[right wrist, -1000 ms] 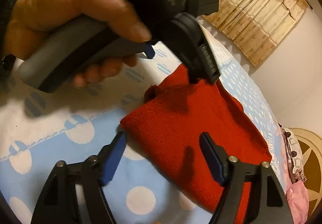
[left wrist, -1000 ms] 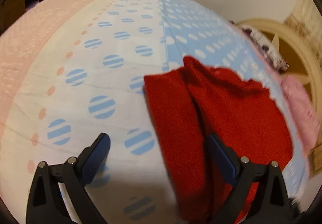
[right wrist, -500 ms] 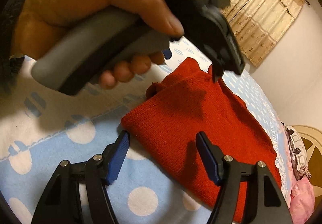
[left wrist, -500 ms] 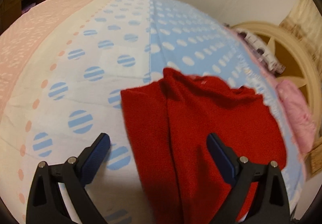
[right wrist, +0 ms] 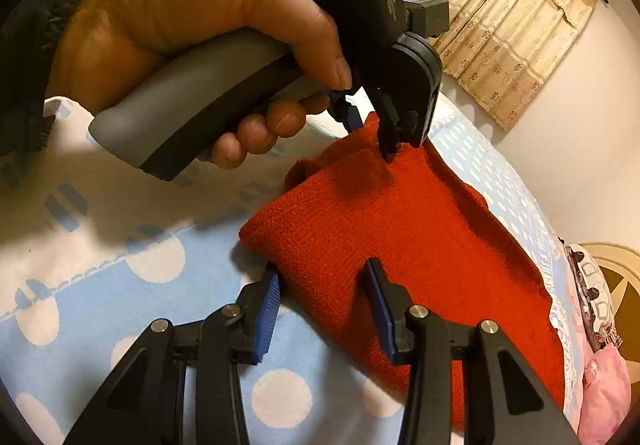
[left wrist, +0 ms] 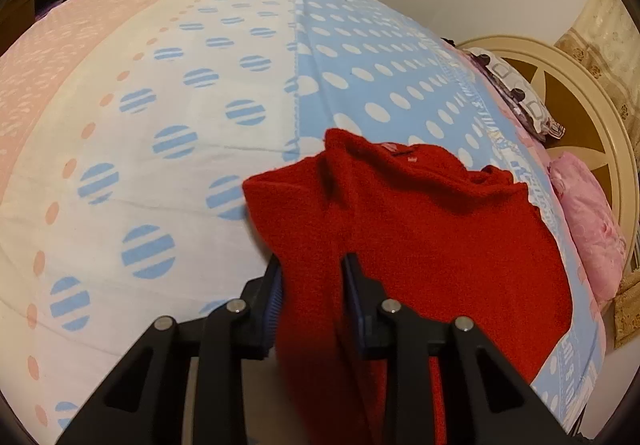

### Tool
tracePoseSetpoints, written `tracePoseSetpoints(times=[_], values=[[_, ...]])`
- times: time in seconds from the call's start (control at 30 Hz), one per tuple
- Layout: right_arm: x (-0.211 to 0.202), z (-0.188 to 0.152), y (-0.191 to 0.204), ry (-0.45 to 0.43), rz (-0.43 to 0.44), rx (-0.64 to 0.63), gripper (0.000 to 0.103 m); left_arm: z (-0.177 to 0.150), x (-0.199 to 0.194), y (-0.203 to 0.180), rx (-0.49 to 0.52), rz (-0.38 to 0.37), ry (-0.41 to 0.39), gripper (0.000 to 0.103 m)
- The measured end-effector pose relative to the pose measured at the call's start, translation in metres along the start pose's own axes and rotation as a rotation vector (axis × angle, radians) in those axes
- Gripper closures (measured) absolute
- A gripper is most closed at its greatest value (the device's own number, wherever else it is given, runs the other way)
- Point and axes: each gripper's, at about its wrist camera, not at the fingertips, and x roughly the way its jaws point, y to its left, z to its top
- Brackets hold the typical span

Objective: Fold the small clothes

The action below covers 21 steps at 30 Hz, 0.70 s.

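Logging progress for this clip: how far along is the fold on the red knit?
Early. The red knit garment lies rumpled on the dotted bedspread, no clean fold yet. The left gripper has just closed on one edge; the right gripper's jaws have been closing around a corner. Lifting and folding remain.

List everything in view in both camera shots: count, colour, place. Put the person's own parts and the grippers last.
red knit garment: one, red, lying on the bed, near the blue panel's edge
bedspread: one, pink, white and blue panels with dots, covering the bed
headboard: one, cream and brown, right end of the bed
patterned pillow: one, white and purple, against the headboard
pink pillow: one, pink, beside the headboard
curtain: one, beige, on the wall
left gripper: one, black with blue pads, jaws have just been closing, pinching a fold of the garment
right gripper: one, black with blue pads, jaws have just been closing around the garment's corner, left pad beside its edge
left hand: one, gripping the left gripper's grey handle
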Motion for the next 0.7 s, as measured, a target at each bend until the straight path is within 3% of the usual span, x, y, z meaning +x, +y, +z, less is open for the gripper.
tracePoseSetpoints(times=[0.07, 0.2, 0.27, 0.33, 0.37, 0.4, 0.47, 0.7], values=[[0.001, 0.0, 0.001, 0.004, -0.016, -0.01, 0.06, 0.0, 0.001, -0.001, -0.004, 0.016, -0.006, 0.064], [0.0, 0.0, 0.008, 0.002, -0.043, -0.035, 0.06, 0.003, 0.003, 0.003, -0.062, -0.033, -0.004, 0.052], [0.0, -0.001, 0.01, 0.002, -0.06, -0.053, 0.059, 0.003, 0.004, 0.004, -0.071, -0.048, -0.007, 0.05], [0.0, -0.001, 0.013, 0.0, -0.067, -0.064, 0.059, 0.003, 0.003, 0.001, -0.025, -0.037, -0.008, 0.059], [0.0, -0.002, 0.011, -0.002, -0.06, -0.056, 0.059, 0.002, 0.002, 0.0, -0.006, -0.036, -0.01, 0.07], [0.0, -0.002, 0.008, -0.004, -0.053, -0.047, 0.068, 0.002, 0.002, 0.0, 0.004, -0.058, -0.004, 0.086], [-0.004, -0.002, 0.005, -0.011, -0.042, -0.027, 0.088, 0.001, -0.002, 0.001, -0.009, -0.081, -0.007, 0.086], [-0.026, -0.002, -0.013, -0.053, -0.029, 0.024, 0.095, 0.01, -0.018, 0.007, -0.126, -0.22, -0.037, 0.087]])
